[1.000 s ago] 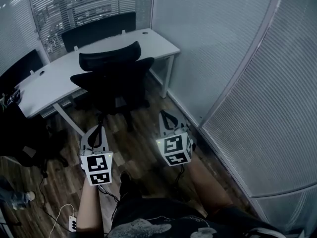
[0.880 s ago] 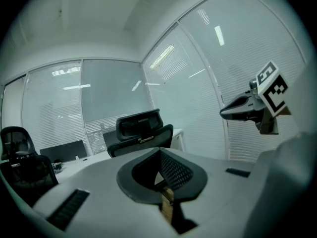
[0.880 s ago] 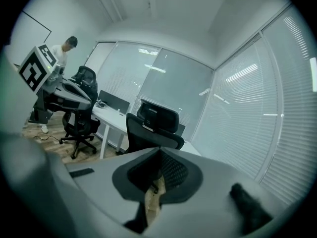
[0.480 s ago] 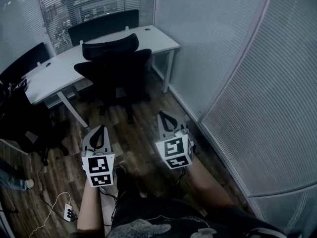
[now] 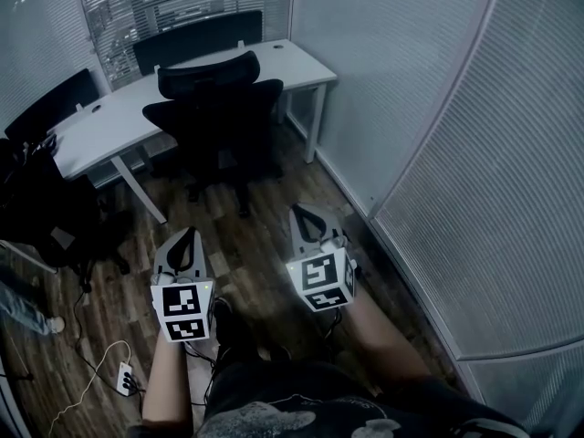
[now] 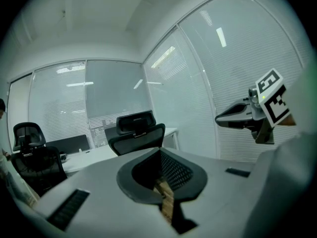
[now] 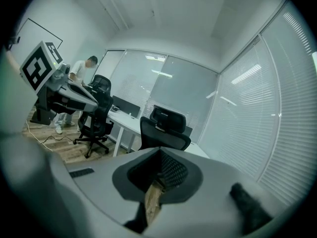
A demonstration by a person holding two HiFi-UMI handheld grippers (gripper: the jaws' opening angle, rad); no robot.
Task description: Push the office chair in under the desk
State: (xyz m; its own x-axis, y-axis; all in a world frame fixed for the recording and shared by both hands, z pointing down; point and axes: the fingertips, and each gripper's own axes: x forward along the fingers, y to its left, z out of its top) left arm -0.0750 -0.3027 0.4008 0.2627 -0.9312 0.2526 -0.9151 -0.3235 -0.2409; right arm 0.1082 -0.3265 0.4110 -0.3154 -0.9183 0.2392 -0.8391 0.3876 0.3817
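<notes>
Black mesh chair (image 5: 214, 117) stands at the near edge of a white desk (image 5: 100, 130), its back and headrest turned toward the viewer. Its wheeled base shows on the wood floor (image 5: 265, 245) in front of the desk, so much of the chair stands out in the room. From this steep angle it is hard to say whether the seat's front reaches under the top.

Both grippers hang low, near the person's legs and well apart from the chair. The left gripper (image 5: 185, 237) has its jaws closed tip to tip with nothing between them. The right gripper (image 5: 307, 215) is the same, pressed together and empty. Neither touches anything.

As a judgement, the chair looks at most partly tucked in. The scene fits a chair waiting to be pushed, and it also fits one pushed as far as it will go, with the grippers clear of it.

A second black chair (image 5: 46, 213) stands at the left, and ribbed glass walls (image 5: 429, 126) close the right side.
</notes>
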